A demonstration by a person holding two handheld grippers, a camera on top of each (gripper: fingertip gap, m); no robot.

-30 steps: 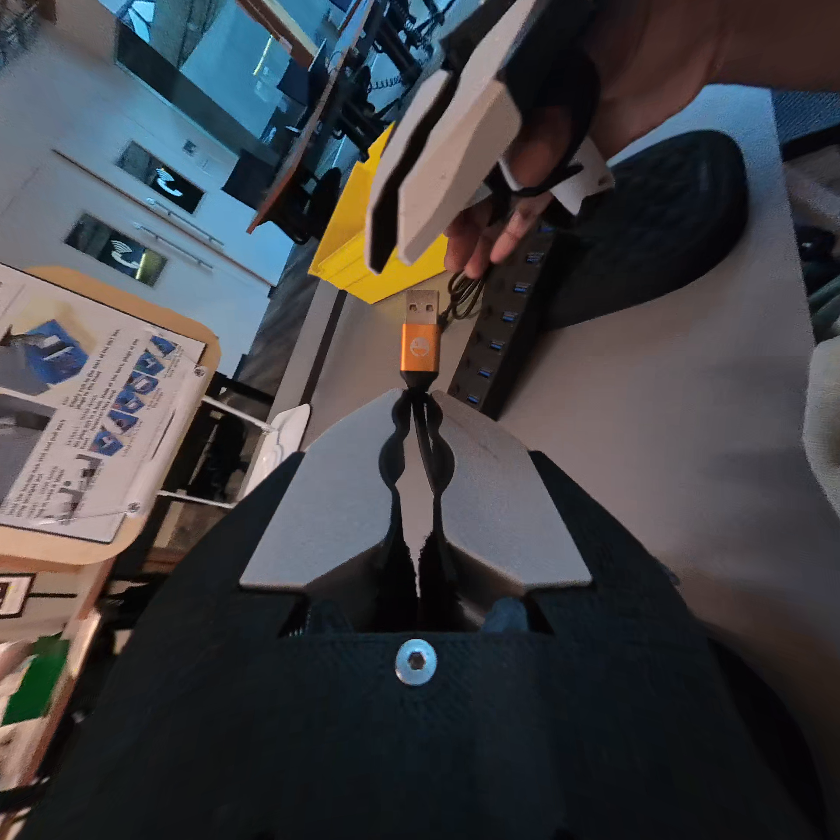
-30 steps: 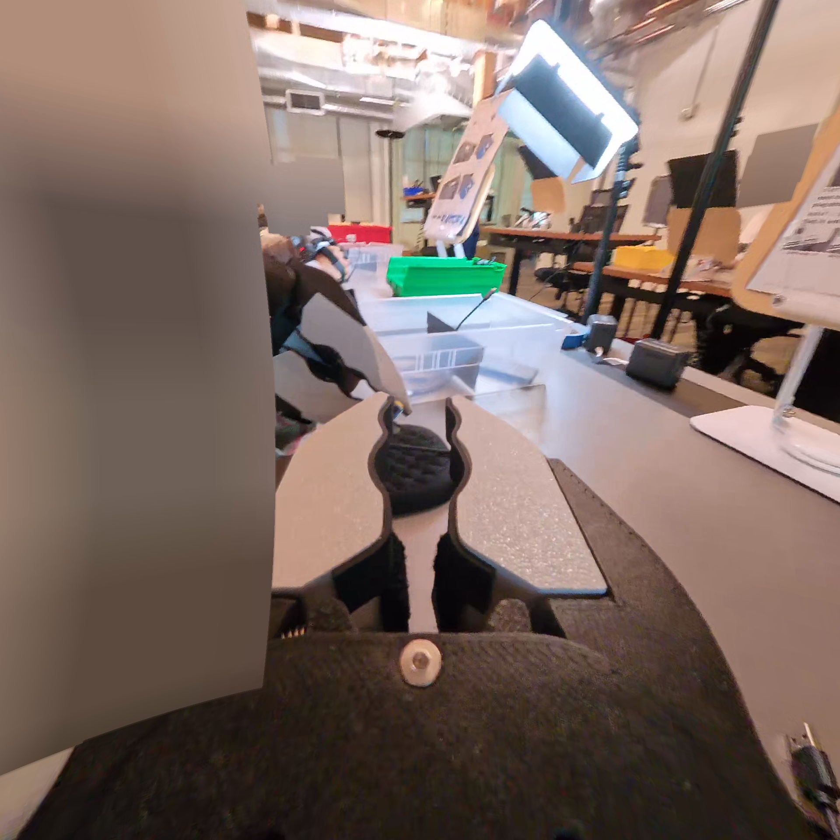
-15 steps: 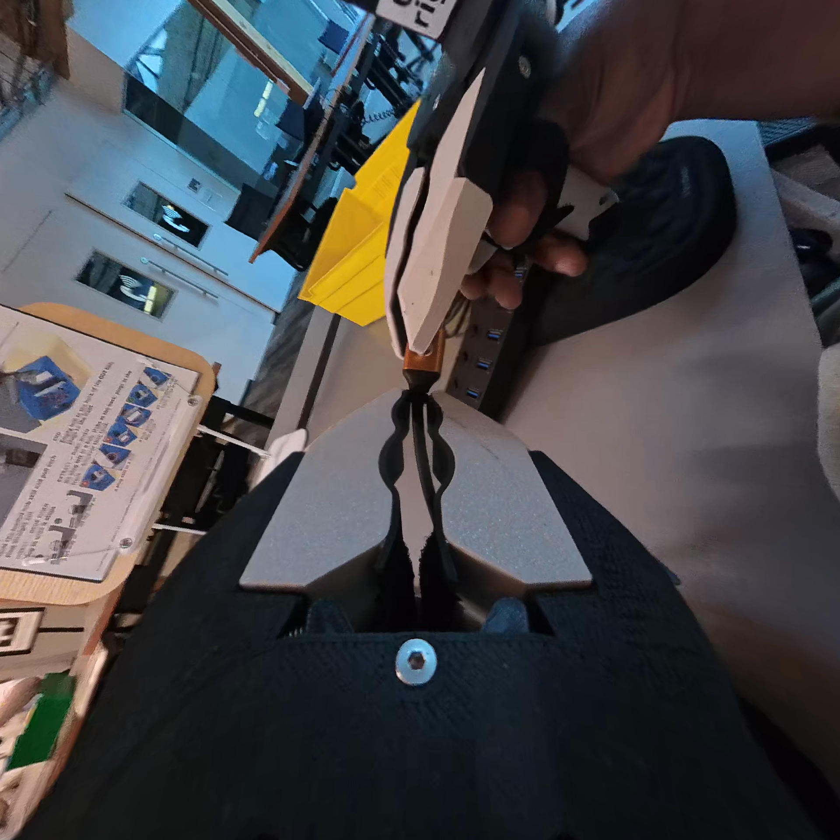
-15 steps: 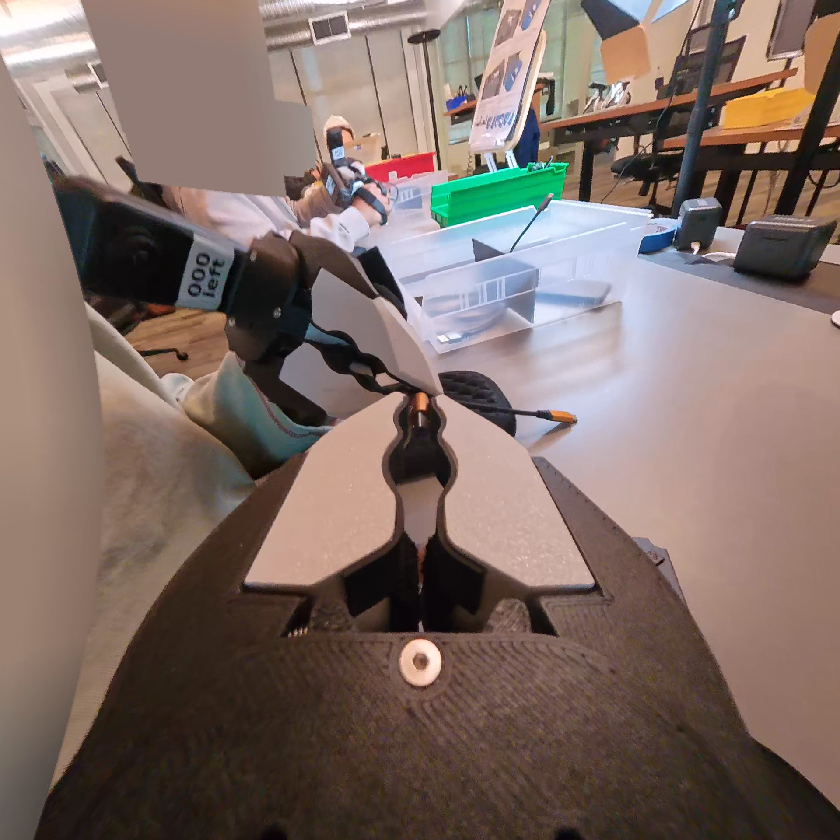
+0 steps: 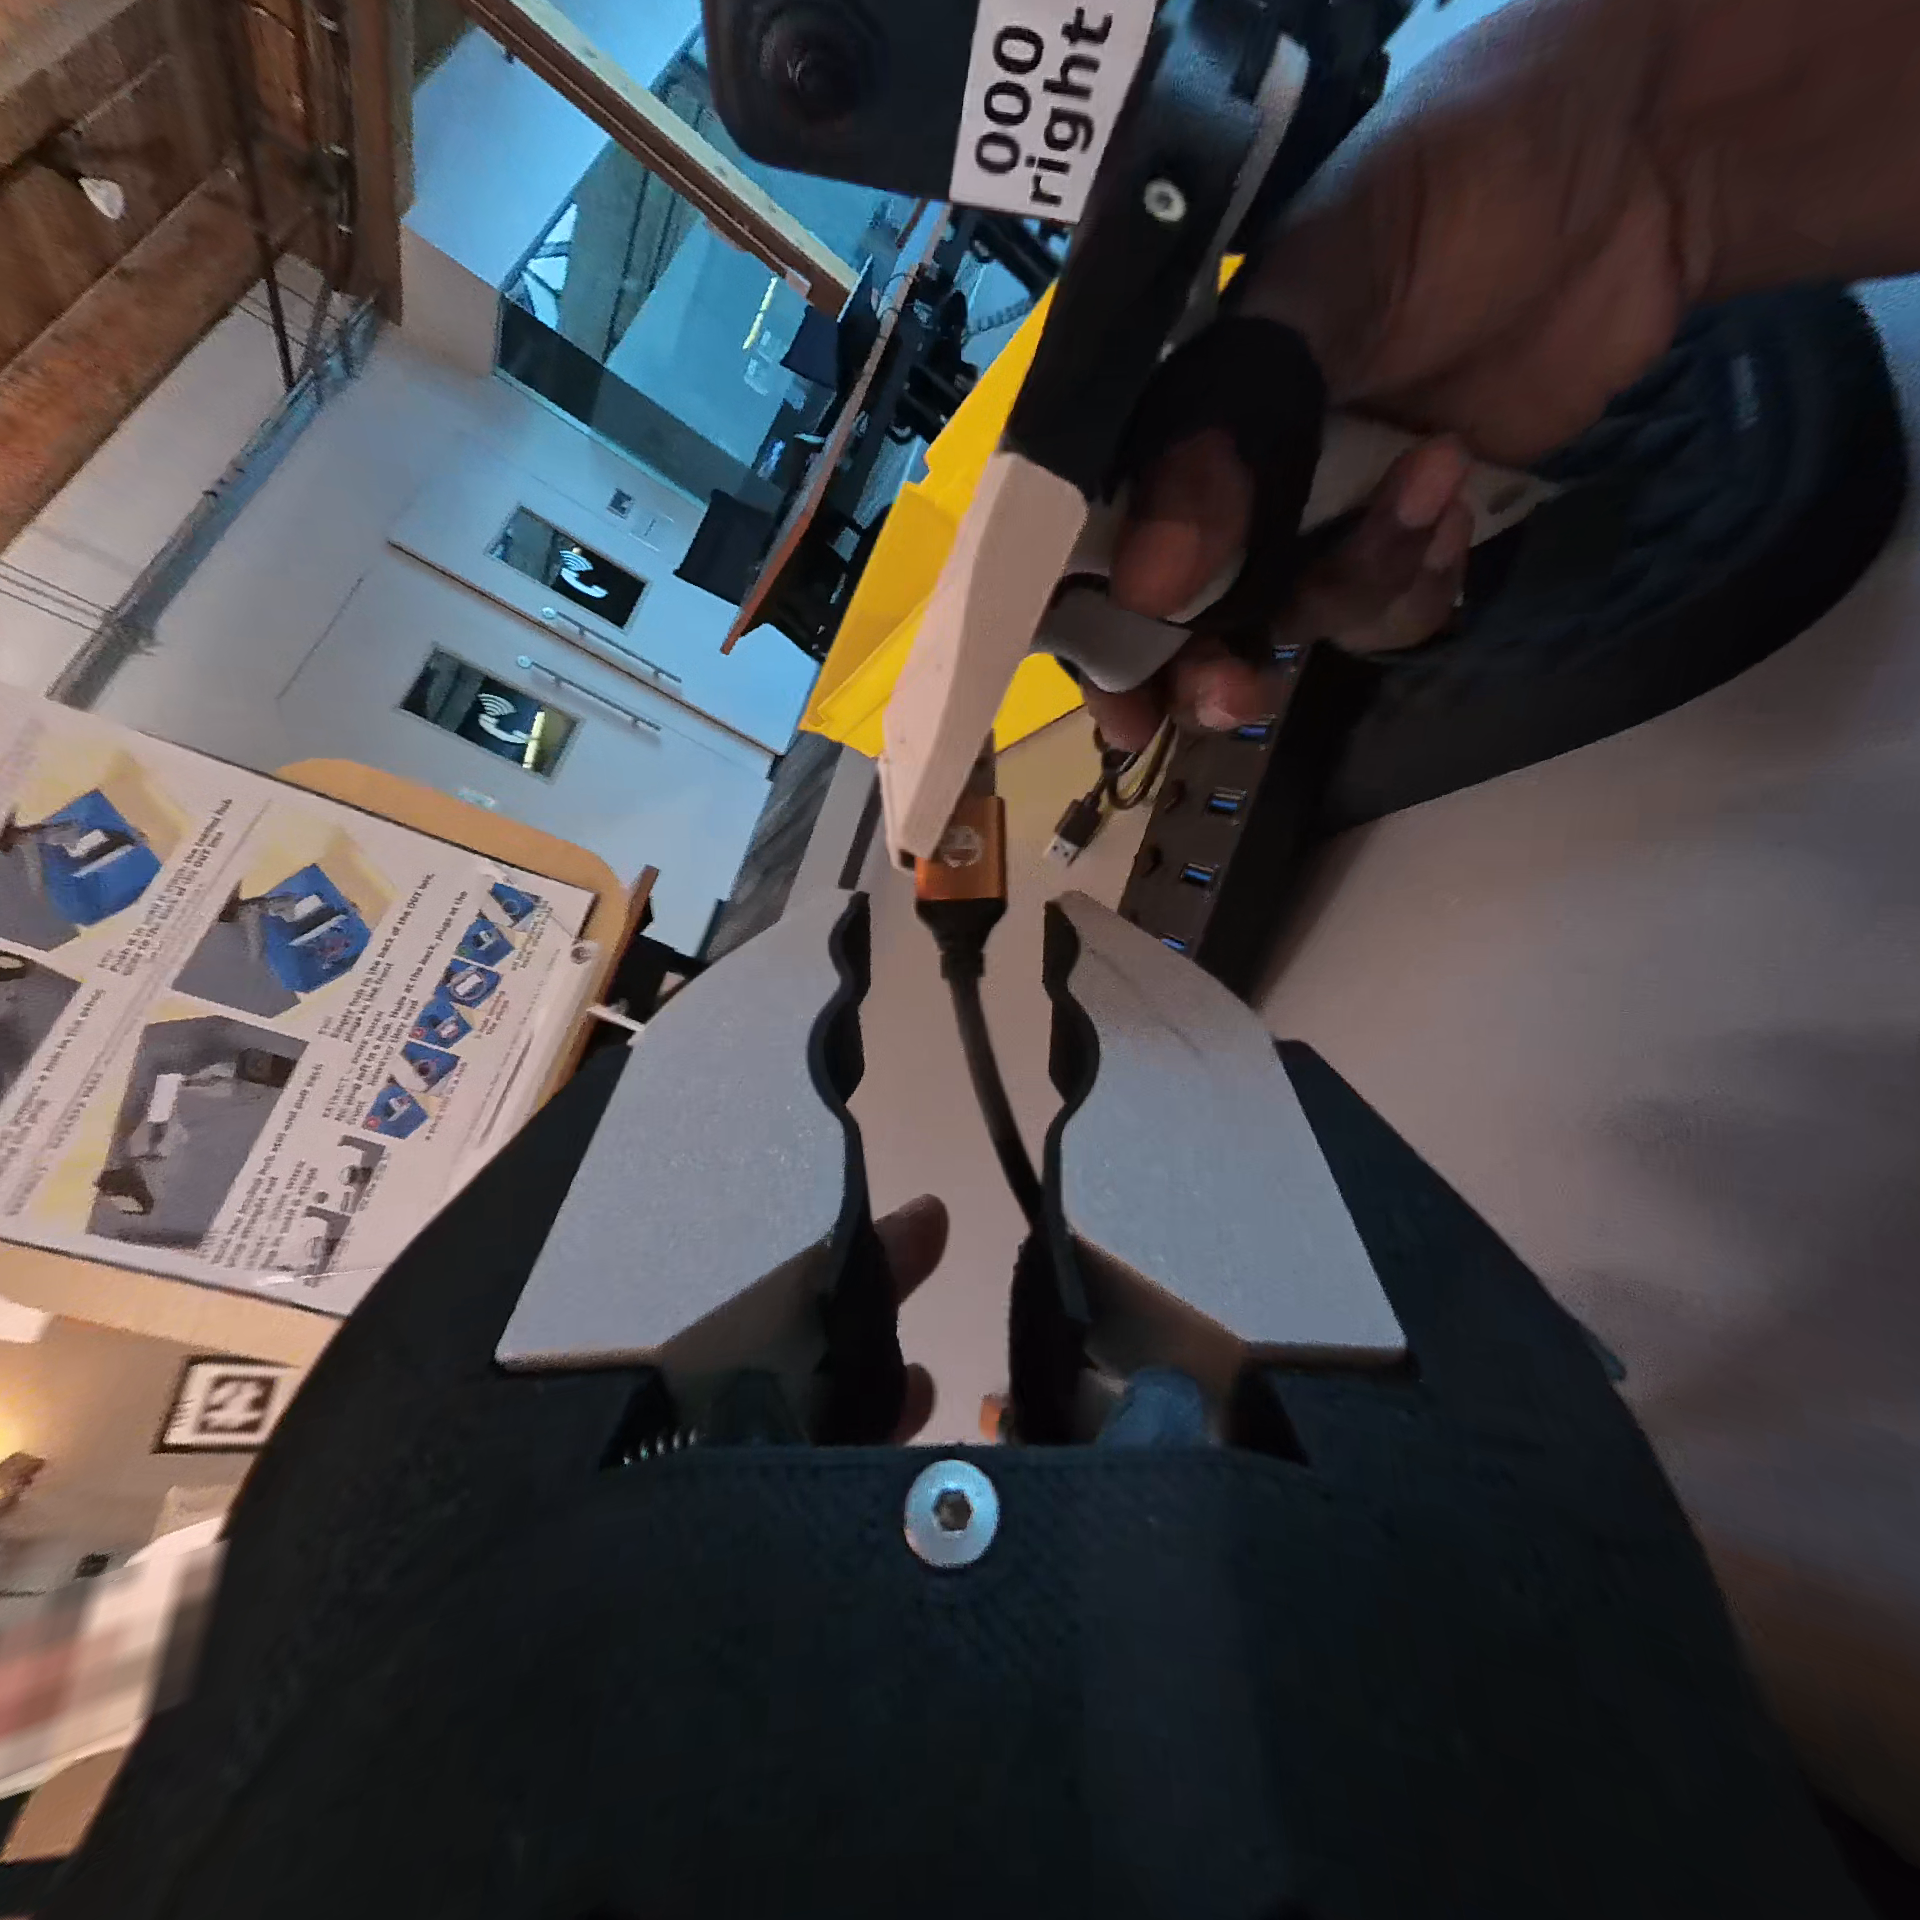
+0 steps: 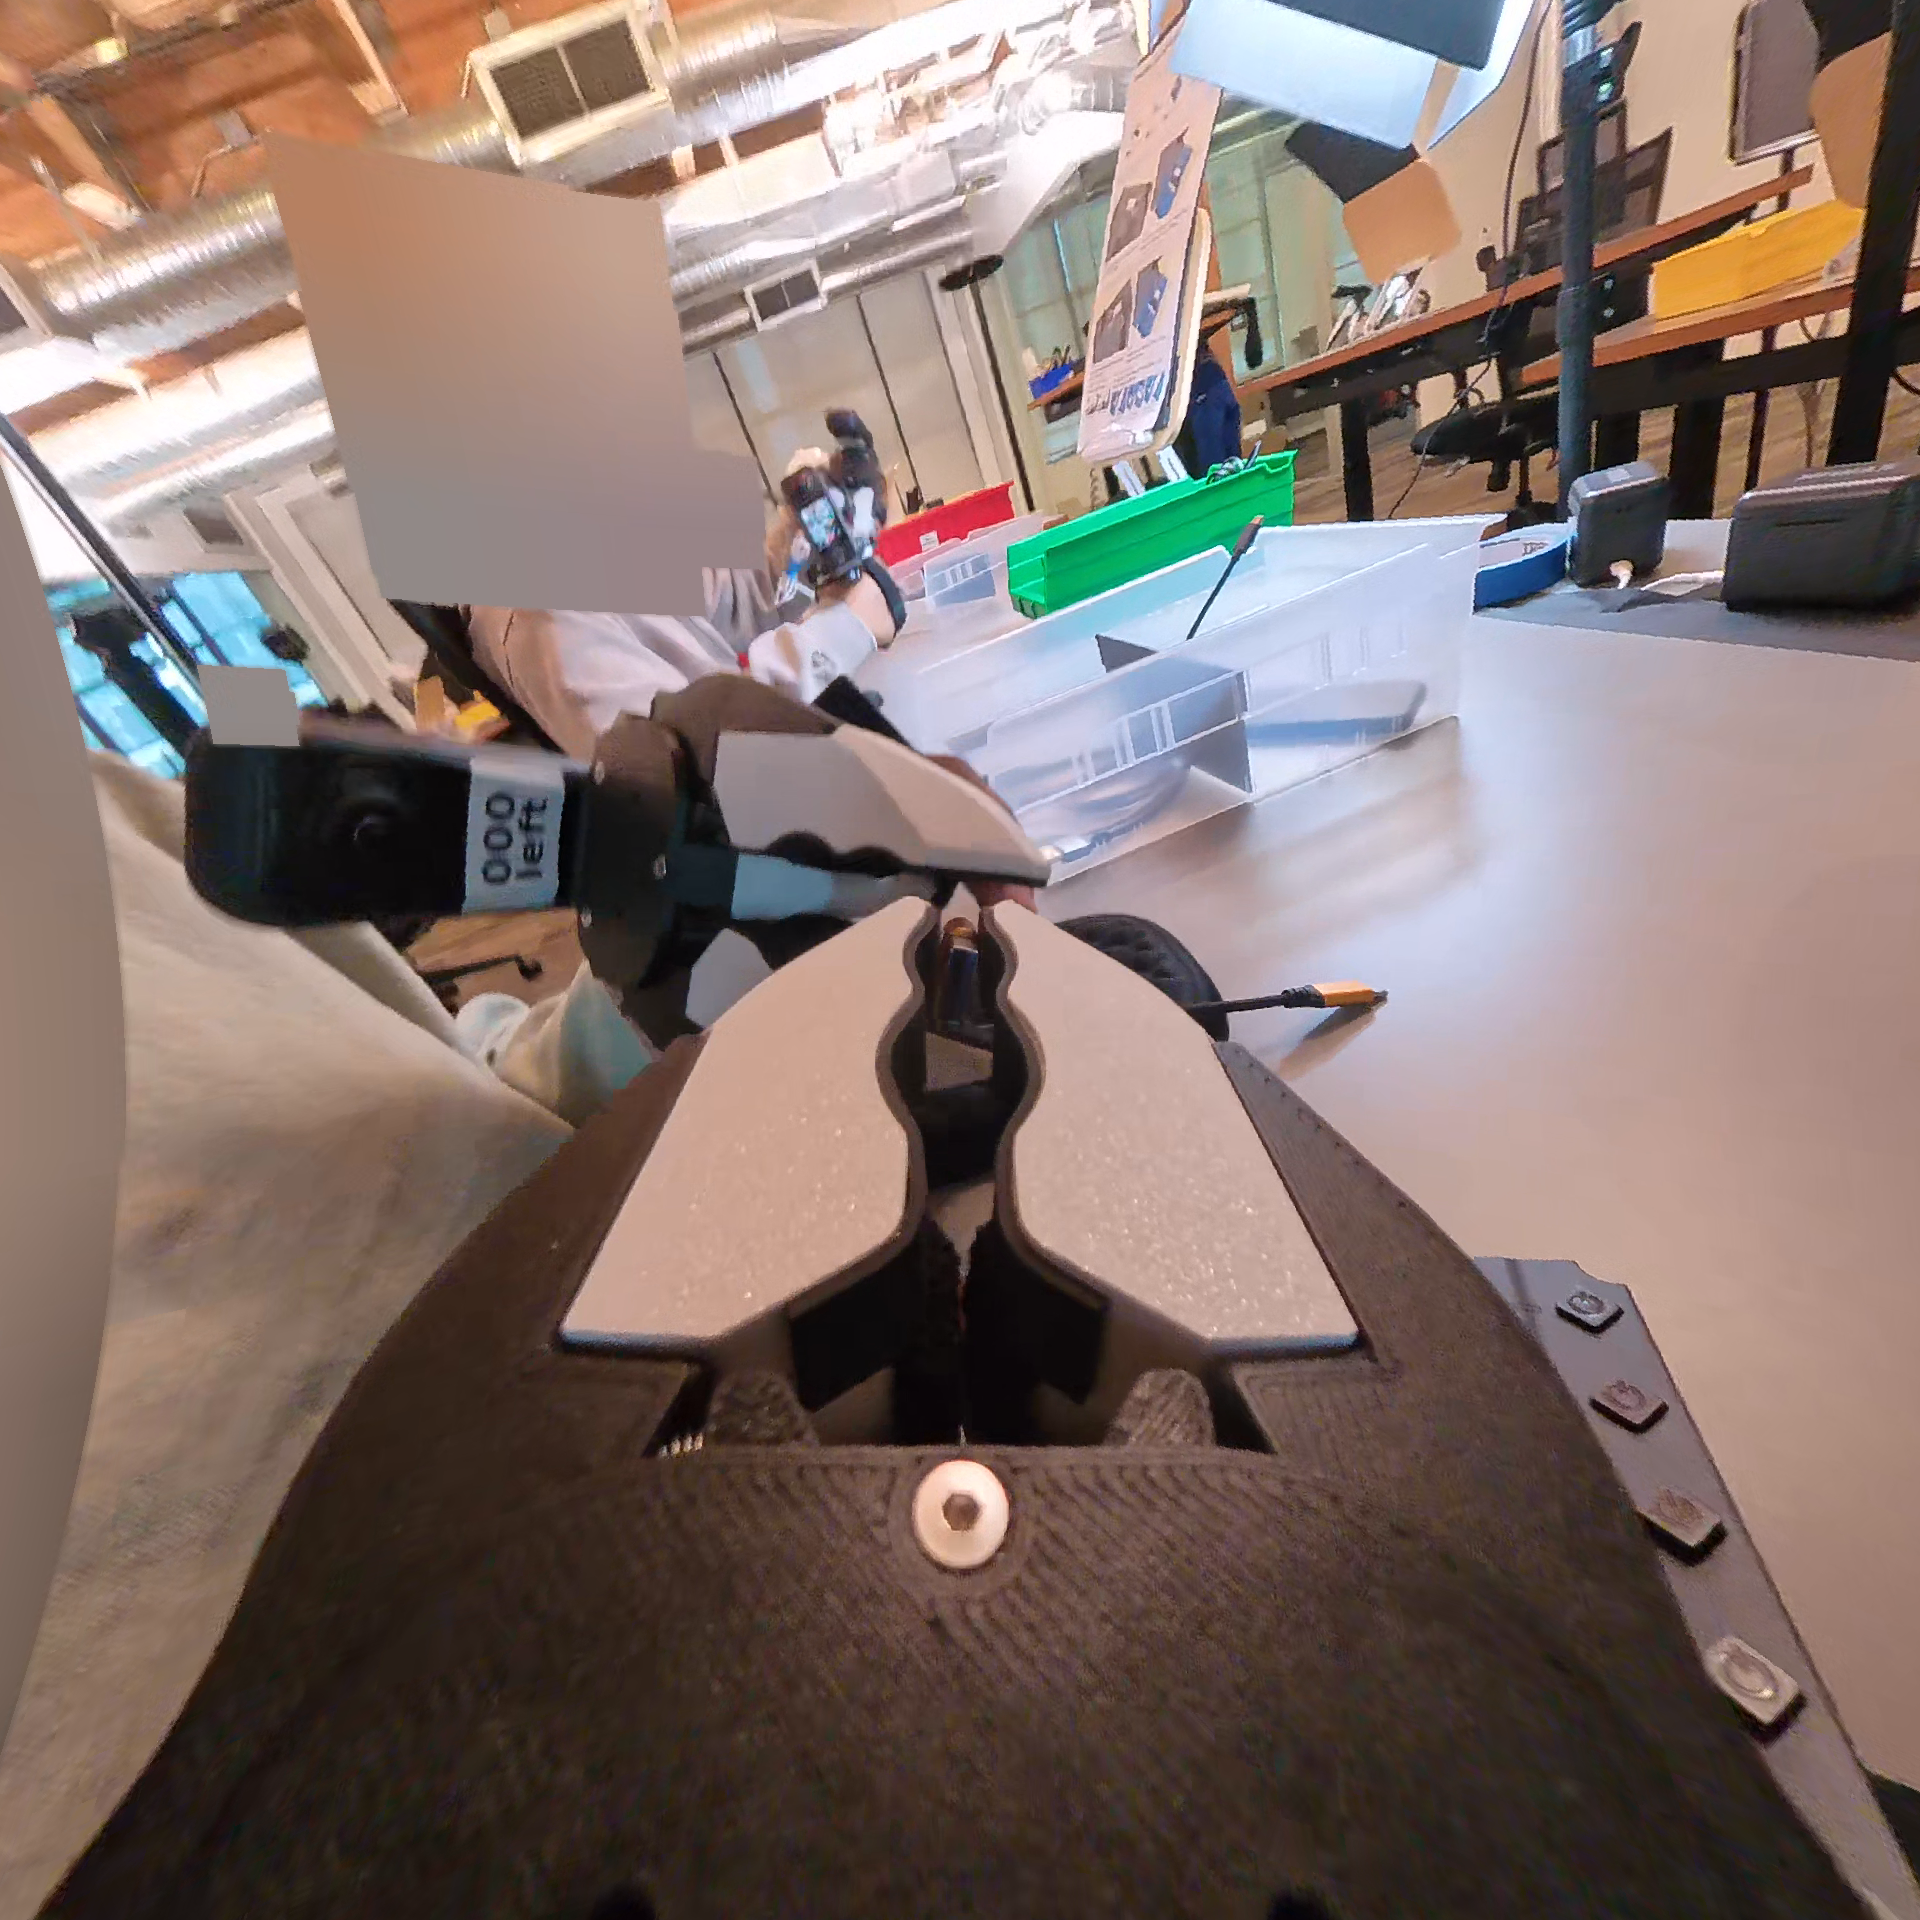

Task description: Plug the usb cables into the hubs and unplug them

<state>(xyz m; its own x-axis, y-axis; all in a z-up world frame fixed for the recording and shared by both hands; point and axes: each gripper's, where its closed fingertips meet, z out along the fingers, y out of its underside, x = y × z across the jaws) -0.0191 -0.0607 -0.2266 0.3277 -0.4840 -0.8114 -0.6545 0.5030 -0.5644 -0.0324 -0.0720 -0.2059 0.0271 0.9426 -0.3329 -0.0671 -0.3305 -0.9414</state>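
Observation:
An orange USB plug (image 5: 961, 852) on a black cable (image 5: 987, 1060) hangs between the two grippers. My right gripper (image 6: 956, 916) is shut on this plug (image 6: 958, 961); in the left wrist view it (image 5: 925, 821) comes down from above. My left gripper (image 5: 961, 914) is open, its jaws wide apart on either side of the cable, which leans on the right finger (image 5: 1174, 1122). The black hub (image 5: 1210, 821) with blue ports lies just beyond on the grey table. Its button side (image 6: 1642, 1403) shows at the lower right of the right wrist view. The left gripper (image 6: 997, 857) shows there too.
A second orange plug (image 6: 1340, 995) lies on the table (image 6: 1610, 935). A black-plugged cable (image 5: 1075, 842) lies by the hub. A yellow bin (image 5: 935, 582) and a dark mat (image 5: 1683, 499) sit behind it. Clear bins (image 6: 1195, 686) and a green bin (image 6: 1153, 530) stand farther off.
The right gripper came down and shut on the orange plug. The left gripper, which was shut on the cable, has opened and let go.

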